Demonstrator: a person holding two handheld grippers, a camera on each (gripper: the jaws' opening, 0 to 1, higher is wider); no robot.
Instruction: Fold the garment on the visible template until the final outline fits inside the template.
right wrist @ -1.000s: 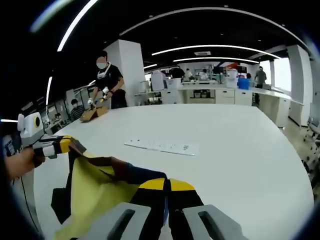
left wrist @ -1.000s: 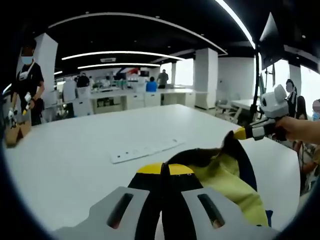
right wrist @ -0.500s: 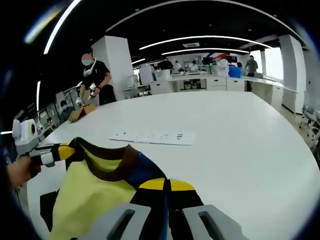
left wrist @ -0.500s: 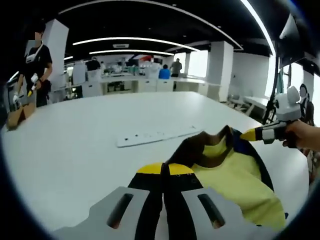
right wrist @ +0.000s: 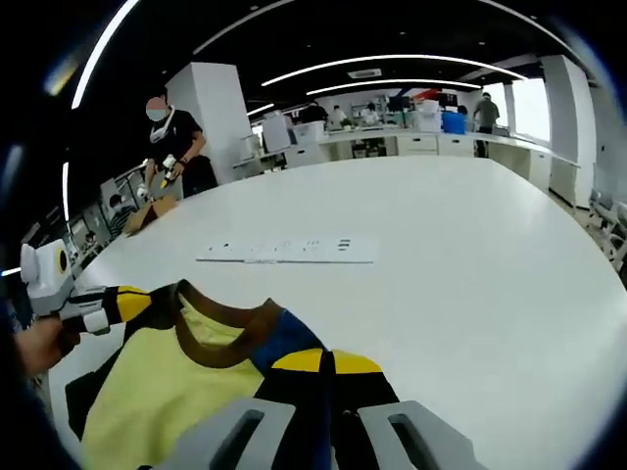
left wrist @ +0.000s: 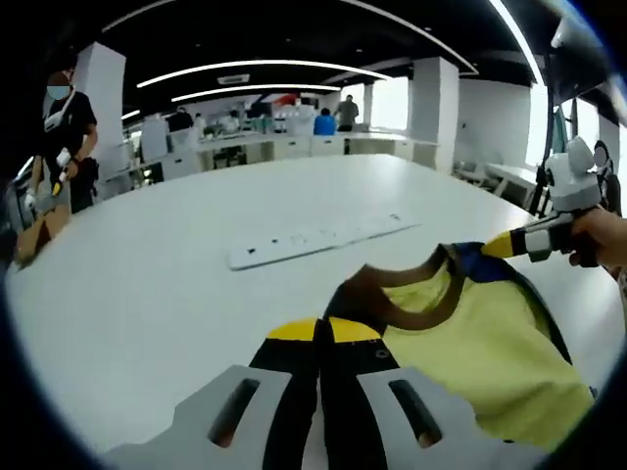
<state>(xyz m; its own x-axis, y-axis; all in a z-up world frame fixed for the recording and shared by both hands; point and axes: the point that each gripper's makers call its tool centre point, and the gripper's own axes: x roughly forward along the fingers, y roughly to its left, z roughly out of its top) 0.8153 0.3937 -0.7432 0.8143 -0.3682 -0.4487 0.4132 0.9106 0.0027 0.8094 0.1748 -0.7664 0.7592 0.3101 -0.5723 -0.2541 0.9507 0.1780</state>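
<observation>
- My left claw [left wrist: 321, 338] is closed on the near shoulder of the shirt [left wrist: 470, 343]; its jaws are pinched together with cloth between the tips.
- My right claw [right wrist: 328, 367] is likewise clamped on the other shoulder, just beside the blue patch by the collar. From the left gripper view I see it off to the right, tips buried in the fabric.
- The shirt is yellow with a brown collar [right wrist: 227, 338] and dark sleeves. It is stretched between the two claws over the white table [right wrist: 470, 255], body hanging towards me.
- Handling, my guess: light, limp cloth. It sags between grips and will drag and wrinkle if laid down slack. Not fragile, not slippery.
- Best hold looks like the shoulder seams, where I have it; thicker stitching there should resist slipping.
- A long white strip [left wrist: 318, 238] lies flat on the table beyond the shirt. I cannot tell where the template is.
</observation>
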